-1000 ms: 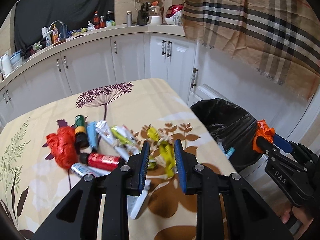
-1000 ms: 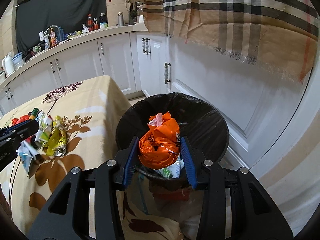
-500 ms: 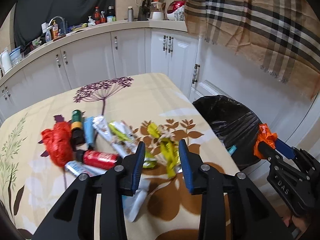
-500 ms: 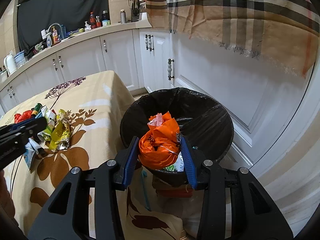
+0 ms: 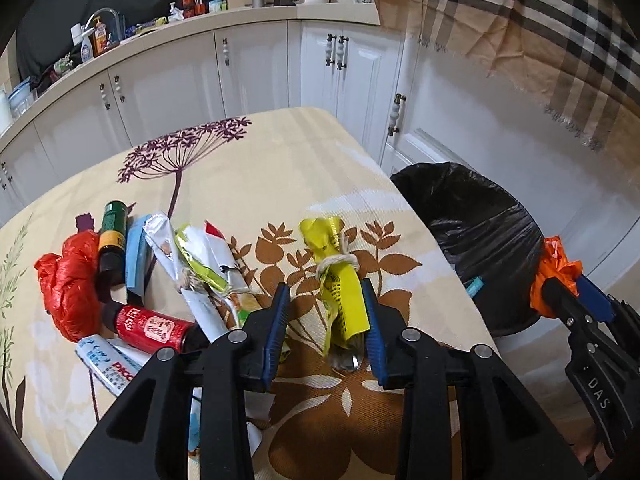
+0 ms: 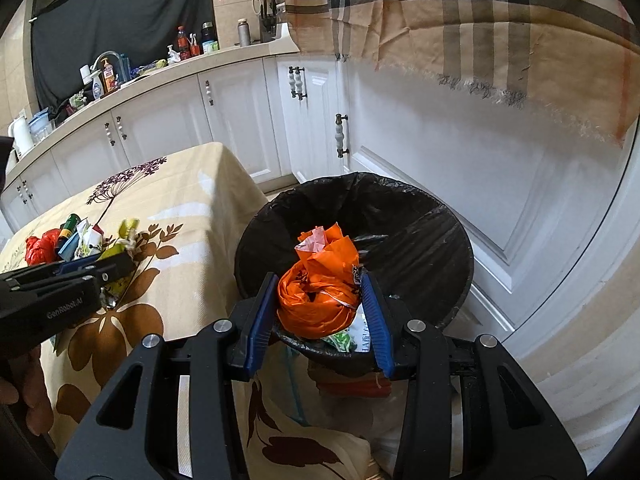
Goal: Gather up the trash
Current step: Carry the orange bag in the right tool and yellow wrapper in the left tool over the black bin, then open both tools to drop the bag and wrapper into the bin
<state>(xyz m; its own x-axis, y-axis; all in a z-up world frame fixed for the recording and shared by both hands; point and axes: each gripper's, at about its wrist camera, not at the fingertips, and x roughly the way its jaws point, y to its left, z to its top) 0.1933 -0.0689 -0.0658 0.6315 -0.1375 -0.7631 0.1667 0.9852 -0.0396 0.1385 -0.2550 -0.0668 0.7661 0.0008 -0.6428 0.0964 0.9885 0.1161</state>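
Observation:
My right gripper point(image 6: 320, 300) is shut on a crumpled orange plastic bag point(image 6: 320, 280) and holds it over the near rim of the black-lined trash bin point(image 6: 420, 216). It also shows at the right of the left wrist view point(image 5: 560, 280). My left gripper point(image 5: 324, 312) is open low over the table, its jaws on either side of a yellow wrapper tied with string point(image 5: 340, 276). The trash bin point(image 5: 472, 216) stands just past the table's right edge.
A trash pile lies on the floral tablecloth point(image 5: 240, 168): a red plastic bag point(image 5: 68, 280), a green-capped bottle point(image 5: 112, 236), a red can point(image 5: 152, 328), foil wrappers point(image 5: 200, 264) and a white tube point(image 5: 108, 364). White cabinets point(image 5: 248, 64) and a plaid cloth point(image 5: 520, 20) stand behind.
My left gripper opened wider and moved forward and down, so the yellow wrapper now lies between its jaws. My right gripper kept the orange bag and edged over the bin.

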